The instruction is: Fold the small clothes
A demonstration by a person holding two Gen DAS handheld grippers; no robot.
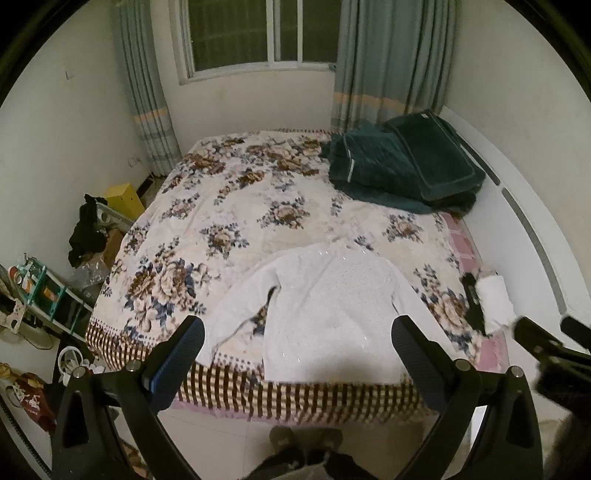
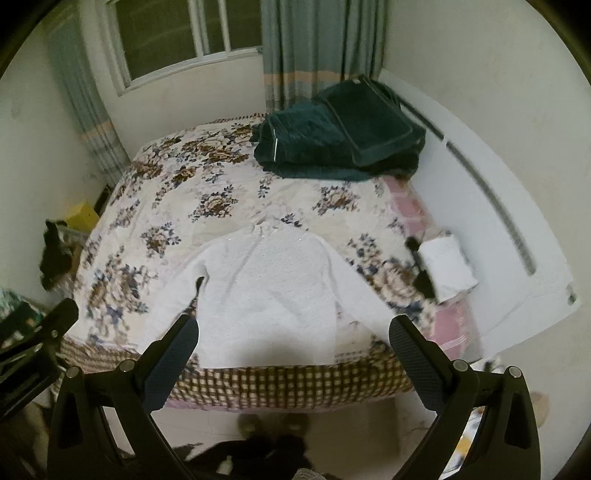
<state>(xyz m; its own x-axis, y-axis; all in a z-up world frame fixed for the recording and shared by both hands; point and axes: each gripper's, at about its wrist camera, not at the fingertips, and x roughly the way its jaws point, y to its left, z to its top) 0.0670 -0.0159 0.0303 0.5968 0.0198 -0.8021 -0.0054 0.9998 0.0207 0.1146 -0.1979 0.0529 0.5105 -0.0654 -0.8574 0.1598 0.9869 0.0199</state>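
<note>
A: Status of the tongs, pls

B: Left gripper (image 1: pixel 297 336) is hanging wide apart w/ nothing between the fingers; right gripper (image 2: pixel 293 334) likewise, spread wide and empty. Both are hovering off the near edge of the bed (image 1: pixel 229 384), above the floor, not touching cloth.

A: And the garment?

B: White knit sweater (image 1: pixel 332 314) is lying flat on the floral bedspread (image 1: pixel 236 206), hem at the near edge, neck pointing toward the window (image 1: pixel 266 33). Judging it's spread that way so sleeves can be turned in first; no fold showing yet.

A: Anything else on the bed?

B: Dark green blanket (image 1: pixel 402 170) is sitting bunched at the far right corner, well apart. A folded white item (image 2: pixel 448 267) is resting by the right edge, prob. a finished piece set clear of the work area.

A: Differences btwn views?

B: Right cam is showing the right sleeve (image 2: pixel 365 306) running full length to the hem; left cam is partly hiding it behind a finger. Left cam is giving the left sleeve (image 1: pixel 236 314) w/ its cuff, plus shelf clutter (image 1: pixel 40 291) on the floor side
</note>
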